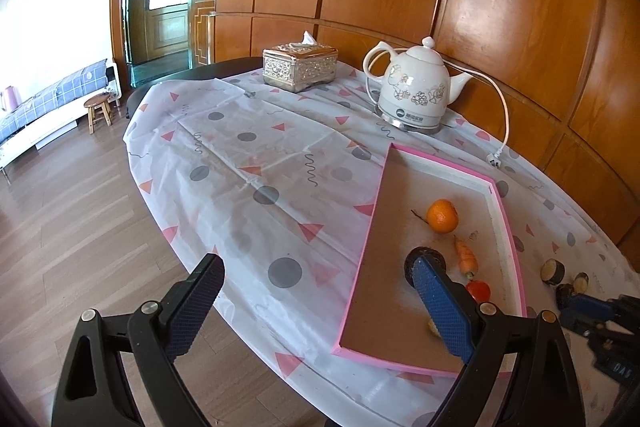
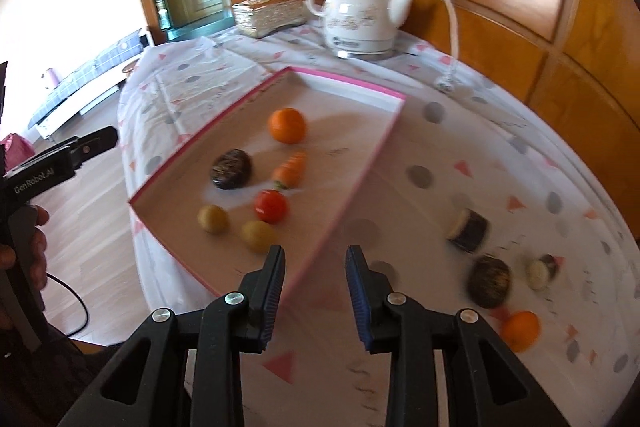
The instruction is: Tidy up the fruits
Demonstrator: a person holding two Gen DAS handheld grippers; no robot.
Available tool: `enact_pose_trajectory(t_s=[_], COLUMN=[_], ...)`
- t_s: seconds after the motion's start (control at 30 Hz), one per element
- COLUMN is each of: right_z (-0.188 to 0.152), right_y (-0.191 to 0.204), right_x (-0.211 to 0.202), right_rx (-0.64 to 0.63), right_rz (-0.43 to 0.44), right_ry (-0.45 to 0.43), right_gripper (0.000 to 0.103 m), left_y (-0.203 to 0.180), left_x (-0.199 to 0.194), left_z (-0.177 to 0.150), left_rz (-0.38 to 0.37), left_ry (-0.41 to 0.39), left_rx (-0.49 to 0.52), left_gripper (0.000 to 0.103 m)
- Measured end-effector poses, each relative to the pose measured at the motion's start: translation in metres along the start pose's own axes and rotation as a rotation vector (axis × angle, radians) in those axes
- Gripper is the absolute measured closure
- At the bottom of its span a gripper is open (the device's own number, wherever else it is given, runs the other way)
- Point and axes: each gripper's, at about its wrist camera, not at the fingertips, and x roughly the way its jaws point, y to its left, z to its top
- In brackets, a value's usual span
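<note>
A pink-rimmed tray (image 2: 352,183) (image 1: 362,251) lies on the table. In it are an orange (image 2: 287,125) (image 1: 442,215), a dark round fruit (image 2: 231,169) (image 1: 424,255), a small carrot (image 2: 291,170) (image 1: 466,258), a red tomato (image 2: 271,206) (image 1: 479,291) and two yellowish fruits (image 2: 213,218) (image 2: 258,235). On the cloth right of the tray lie a cut dark piece (image 2: 468,229), a dark fruit (image 2: 489,281), a small pale piece (image 2: 541,270) and a second orange (image 2: 520,330). My right gripper (image 2: 315,267) is open and empty over the tray's near corner. My left gripper (image 1: 316,283) is open and empty at the tray's left edge.
A white electric kettle (image 1: 414,93) with its cord (image 1: 505,115) and a silver tissue box (image 1: 299,66) stand at the table's far end. Wood panelling runs along the right. The table edge and wooden floor (image 1: 72,227) lie to the left.
</note>
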Motion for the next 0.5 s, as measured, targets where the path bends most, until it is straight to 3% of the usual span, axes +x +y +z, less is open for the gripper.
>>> enact_pose_trajectory(t_s=[0.5], right_z=[-0.038], right_y=[-0.097], right_x=[-0.036], right_rx=[0.127], right_rz=[-0.197], right_ry=[0.025], right_gripper=[0.071], left_y=[-0.024], left_x=[-0.002], left_z=[-0.003], left_rz=[-0.031], left_ry=[0.02], left_rx=[0.074], left_gripper=[0.007])
